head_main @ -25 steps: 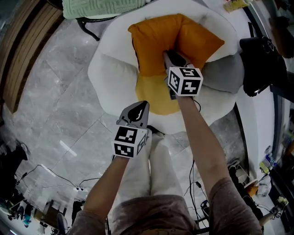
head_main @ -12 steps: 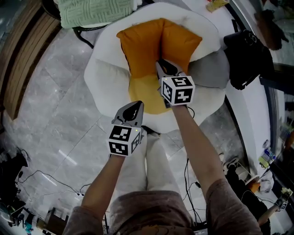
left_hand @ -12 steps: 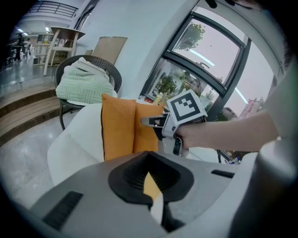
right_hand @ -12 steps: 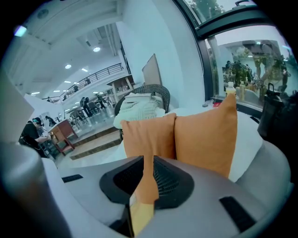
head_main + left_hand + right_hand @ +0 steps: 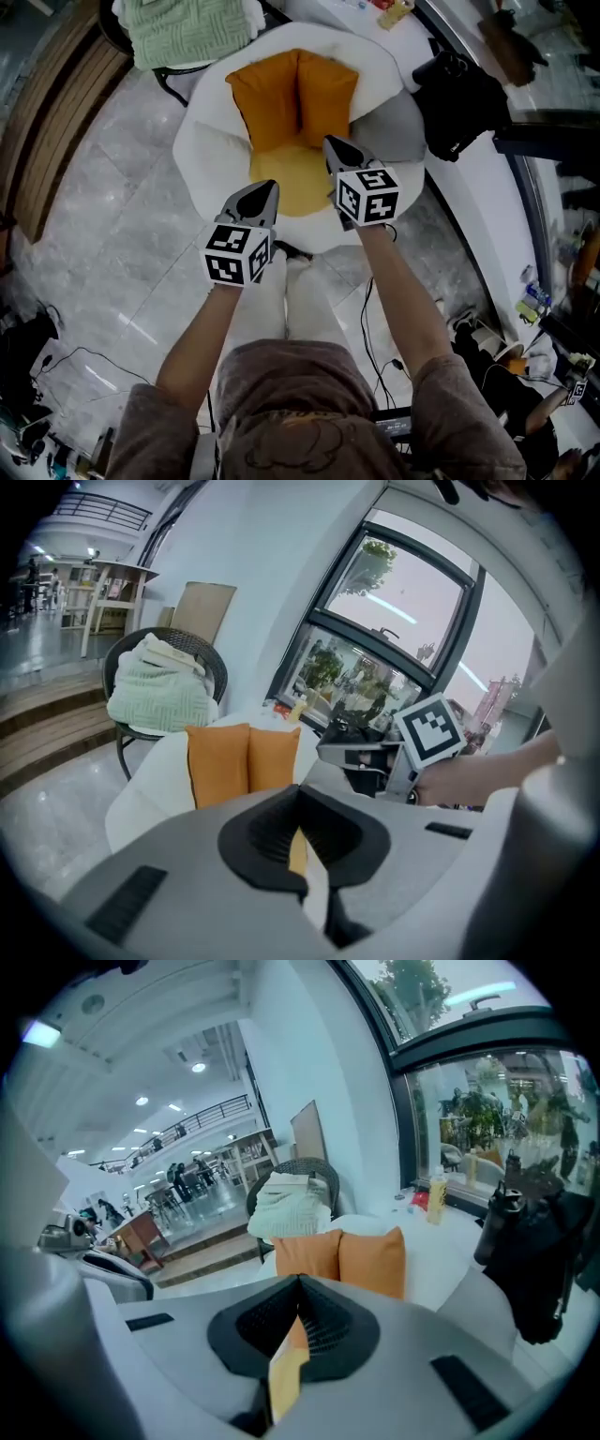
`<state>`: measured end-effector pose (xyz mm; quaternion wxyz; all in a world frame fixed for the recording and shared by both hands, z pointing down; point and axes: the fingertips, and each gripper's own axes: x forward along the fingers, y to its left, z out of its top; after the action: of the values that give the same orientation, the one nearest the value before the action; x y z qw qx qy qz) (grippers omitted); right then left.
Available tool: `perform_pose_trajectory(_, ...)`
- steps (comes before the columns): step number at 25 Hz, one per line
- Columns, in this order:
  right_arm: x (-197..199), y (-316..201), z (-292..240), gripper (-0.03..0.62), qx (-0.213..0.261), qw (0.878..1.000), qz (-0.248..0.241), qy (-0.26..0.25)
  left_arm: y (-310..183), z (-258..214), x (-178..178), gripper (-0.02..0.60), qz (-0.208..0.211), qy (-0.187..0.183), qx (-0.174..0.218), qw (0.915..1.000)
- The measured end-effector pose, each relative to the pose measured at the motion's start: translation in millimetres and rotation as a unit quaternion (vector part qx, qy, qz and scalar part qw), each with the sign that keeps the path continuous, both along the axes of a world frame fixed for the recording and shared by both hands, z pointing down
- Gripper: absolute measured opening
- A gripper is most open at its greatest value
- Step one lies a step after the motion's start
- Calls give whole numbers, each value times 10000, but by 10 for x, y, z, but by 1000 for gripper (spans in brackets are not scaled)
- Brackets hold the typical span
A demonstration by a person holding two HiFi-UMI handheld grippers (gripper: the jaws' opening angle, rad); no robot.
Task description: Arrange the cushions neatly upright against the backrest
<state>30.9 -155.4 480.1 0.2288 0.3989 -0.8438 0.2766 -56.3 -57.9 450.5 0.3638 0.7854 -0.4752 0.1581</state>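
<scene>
cushions (image 5: 270,98) stand upright, apart from both empty jaws; left gripper (image 5: 264,187) closed, right gripper (image 5: 331,144) just closed.

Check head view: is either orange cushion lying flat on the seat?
No, both orange cushions stand upright side by side against the white backrest, behind the yellow seat.

Seat (image 5: 292,183) before the cushions (image 5: 291,94) lies open; black bag (image 5: 459,89) flanks right.
</scene>
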Motion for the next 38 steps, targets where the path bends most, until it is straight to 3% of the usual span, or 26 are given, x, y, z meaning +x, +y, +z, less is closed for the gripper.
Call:
perform_pose_trajectory(12,357,813,-1563,18,228,9968,63,-769,317,-1342,396,5,330,125,517,9980)
perform_pose_trajectory(21,396,1489,-2581,18,839,9877,-374,-1263,698,-2224,609,5,777,-16,1150,9903)
perform_pose_trajectory(29,423,1927,-3243,18,1577,9753,-756,-1349,977,-2756,823,5,1289,-135,1739,9762)
perform_pose_trajectory(38,403,2262,-3541,18,2032,9638,-925,-1456,1136,-2955,856,4,1302,-112,1986,9713)
